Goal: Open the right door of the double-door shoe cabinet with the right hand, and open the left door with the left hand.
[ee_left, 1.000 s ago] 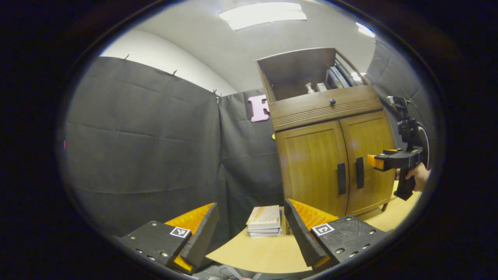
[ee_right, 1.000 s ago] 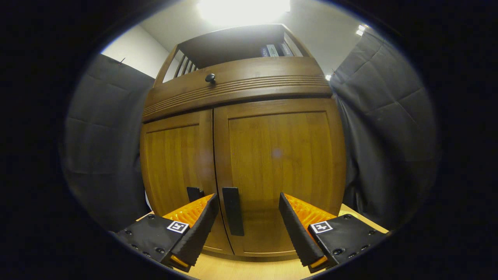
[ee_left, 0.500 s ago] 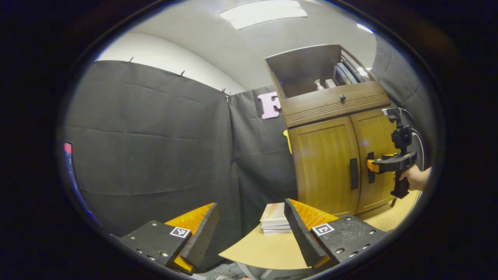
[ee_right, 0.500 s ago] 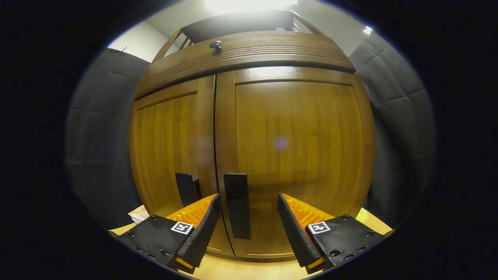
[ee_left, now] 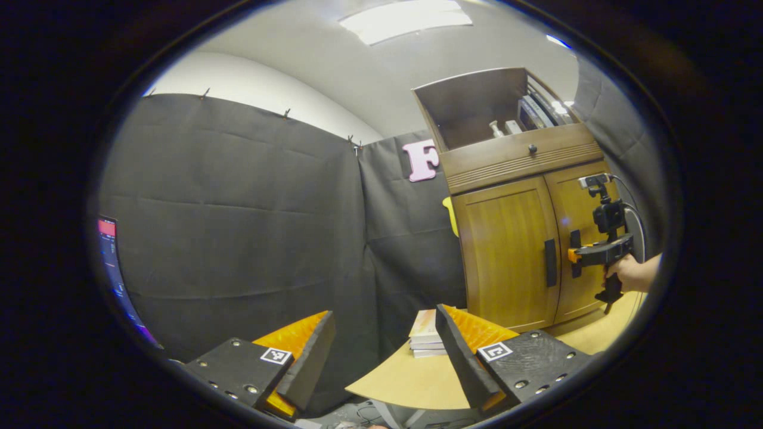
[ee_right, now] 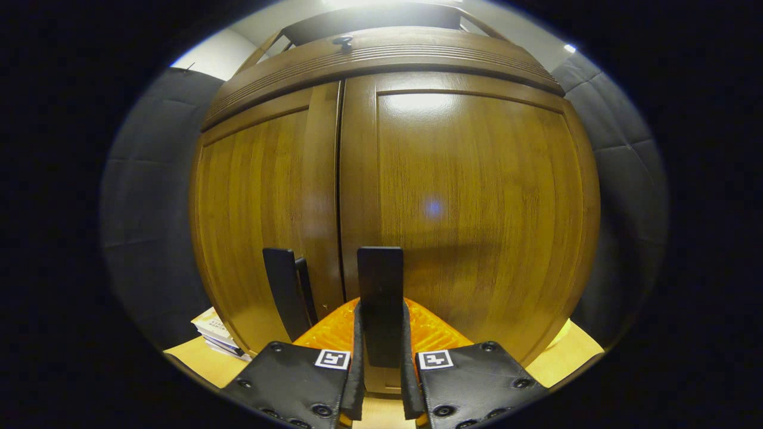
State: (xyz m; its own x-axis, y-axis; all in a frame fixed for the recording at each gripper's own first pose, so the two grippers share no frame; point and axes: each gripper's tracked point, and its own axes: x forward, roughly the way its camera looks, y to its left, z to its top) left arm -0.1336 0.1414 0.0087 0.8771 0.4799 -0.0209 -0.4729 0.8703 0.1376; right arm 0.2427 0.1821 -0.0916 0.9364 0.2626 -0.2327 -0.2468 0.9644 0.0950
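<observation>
The wooden shoe cabinet (ee_left: 524, 238) stands on the table with both doors closed. In the right gripper view its right door (ee_right: 471, 202) and left door (ee_right: 262, 214) fill the frame. My right gripper (ee_right: 380, 339) is shut on the right door's dark vertical handle (ee_right: 380, 286), both fingers pressing its sides. The left door's handle (ee_right: 286, 292) stands free beside it. In the left gripper view a hand holds that right gripper (ee_left: 573, 256) at the right door's handle, and the left door's handle (ee_left: 550, 263) is untouched. My left gripper (ee_left: 384, 351) is open, well away from the cabinet, holding nothing.
A small stack of books (ee_left: 424, 341) lies on the light wooden table (ee_left: 411, 381) left of the cabinet. The cabinet has a drawer with a round knob (ee_left: 532, 148) and an open top shelf holding several items. Black cloth walls surround the booth.
My right gripper moved in and shut on the right door's handle; it stood open around it before. The left gripper view swung left, so the cabinet sits farther right.
</observation>
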